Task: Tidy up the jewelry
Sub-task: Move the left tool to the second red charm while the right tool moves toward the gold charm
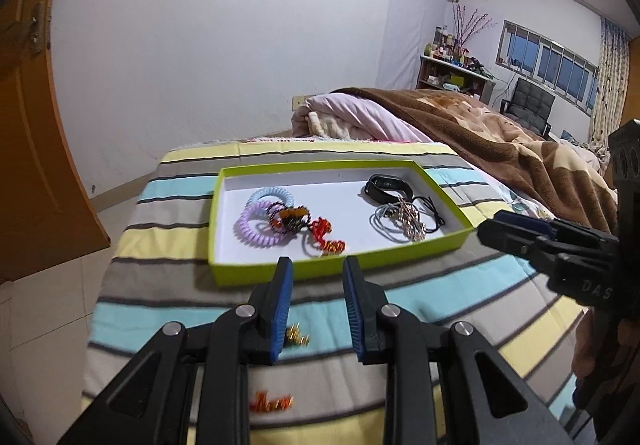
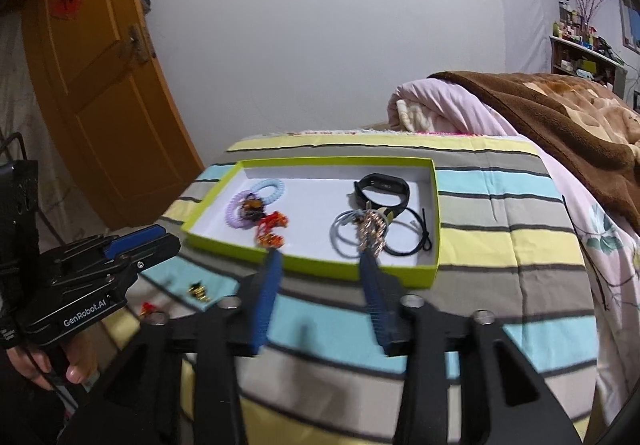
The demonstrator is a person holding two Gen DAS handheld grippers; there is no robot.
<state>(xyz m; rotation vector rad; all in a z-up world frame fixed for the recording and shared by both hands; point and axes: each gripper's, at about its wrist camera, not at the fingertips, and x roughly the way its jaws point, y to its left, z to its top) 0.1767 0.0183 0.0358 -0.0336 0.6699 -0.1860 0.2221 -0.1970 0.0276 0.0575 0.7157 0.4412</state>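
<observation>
Left gripper hovers low over the bed, jaws parted, holding nothing. Right gripper likewise spread and empty, tips at the near wall of the green tray.

Tray sits mid-bed: coil hair ties and red charm left, black band and chain right. Small gold piece lies outside, toward the near edge.

Striped bedspread; brown blanket far right; orange door left.

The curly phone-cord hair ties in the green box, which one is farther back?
The pale blue spiral tie, lying toward the box's back wall; the purple spiral tie sits in front, nearer the tongs.
</observation>
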